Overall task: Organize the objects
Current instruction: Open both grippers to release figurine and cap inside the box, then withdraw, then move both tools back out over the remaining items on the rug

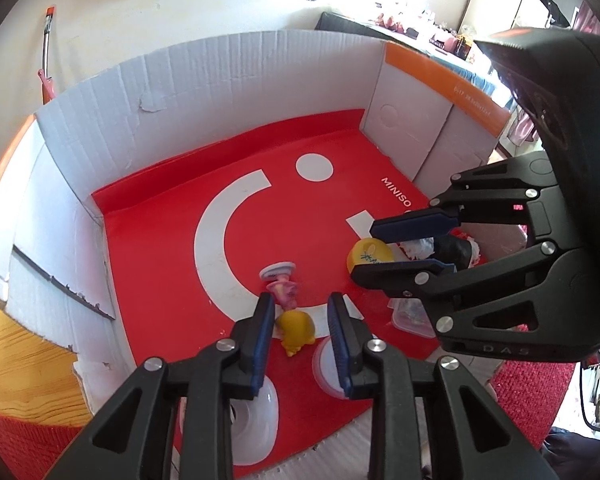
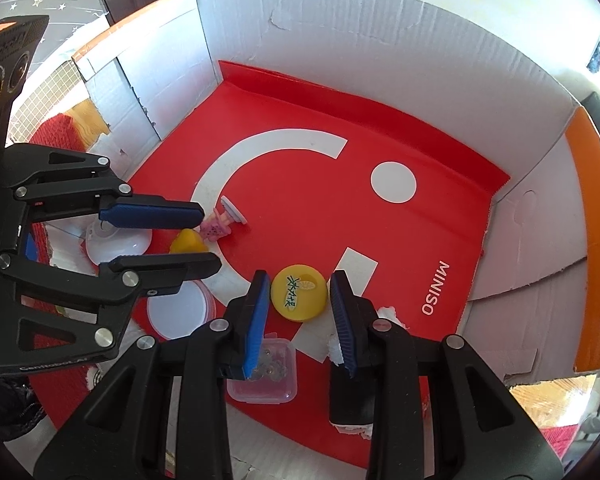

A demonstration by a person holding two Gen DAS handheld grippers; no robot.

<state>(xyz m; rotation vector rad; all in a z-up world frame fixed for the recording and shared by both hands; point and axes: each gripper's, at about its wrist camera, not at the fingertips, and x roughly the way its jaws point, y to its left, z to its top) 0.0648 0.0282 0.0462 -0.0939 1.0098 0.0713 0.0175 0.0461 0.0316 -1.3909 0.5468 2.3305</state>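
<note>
Both grippers point down into a white cardboard box [image 1: 220, 80] floored with a red sheet [image 2: 300, 208]. In the right wrist view, my right gripper [image 2: 300, 286] is shut on a round yellow disc [image 2: 299, 292] with a green-lettered label, its rim meeting both blue pads. My left gripper [image 1: 300, 300] stands slightly open over a small yellow toy [image 1: 296, 330] that lies on the sheet between its fingers, with a gap on the toy's right side. A pink figurine on a white base [image 1: 282, 284] lies just beyond the toy.
A white bowl-like piece [image 1: 256, 420] and a round white container [image 1: 328, 364] sit near the left gripper. A clear plastic box of small items [image 2: 266, 368] and a black object with white fluff [image 2: 348, 396] lie under the right gripper. The sheet's far half is bare.
</note>
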